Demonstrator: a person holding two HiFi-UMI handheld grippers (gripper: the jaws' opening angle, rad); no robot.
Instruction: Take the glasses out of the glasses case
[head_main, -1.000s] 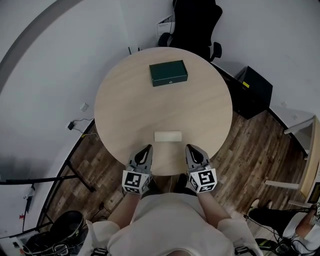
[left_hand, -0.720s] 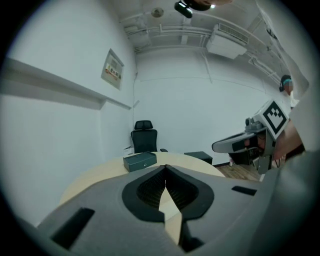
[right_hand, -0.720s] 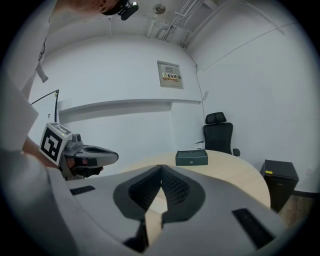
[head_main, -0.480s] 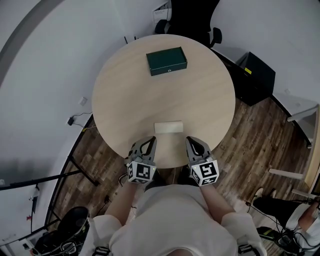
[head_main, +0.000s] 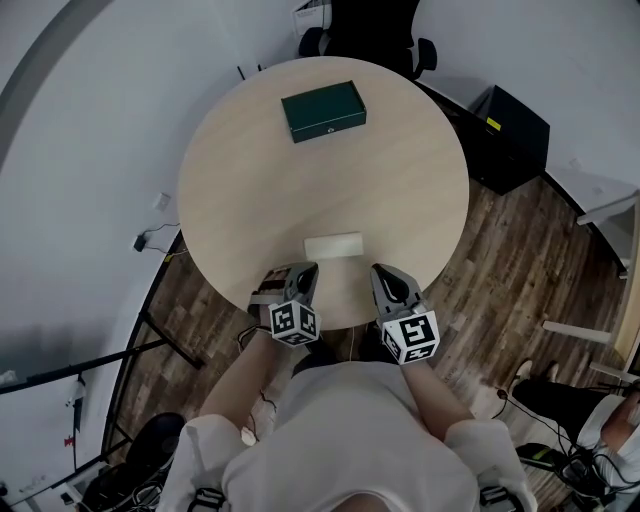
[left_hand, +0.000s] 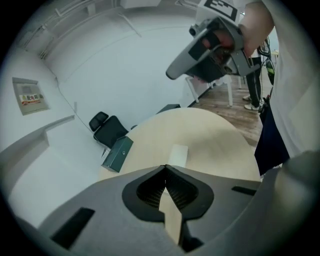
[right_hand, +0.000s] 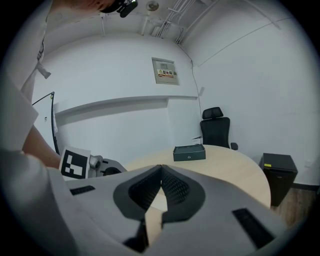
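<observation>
A small cream rectangular case (head_main: 333, 245) lies closed near the round table's (head_main: 400, 170) front edge. A dark green box (head_main: 323, 111) with a small clasp sits closed at the far side. My left gripper (head_main: 303, 272) is shut and empty, just short of the cream case's left end. My right gripper (head_main: 381, 272) is shut and empty, just short of its right end. In the left gripper view the jaws (left_hand: 165, 167) meet, with the cream case (left_hand: 177, 154) right beyond them and the green box (left_hand: 117, 153) further off. The right gripper view shows closed jaws (right_hand: 161, 167) and the green box (right_hand: 189, 152) ahead.
A black office chair (head_main: 365, 30) stands behind the table. A black cabinet (head_main: 515, 135) sits on the wooden floor at the right. Cables and a wall socket (head_main: 160, 205) are at the left. The table top around the two boxes is bare wood.
My left gripper has rolled over and dropped lower at the table's front edge, its marker cube now turned. The right gripper has stayed put. Neither box has moved.
</observation>
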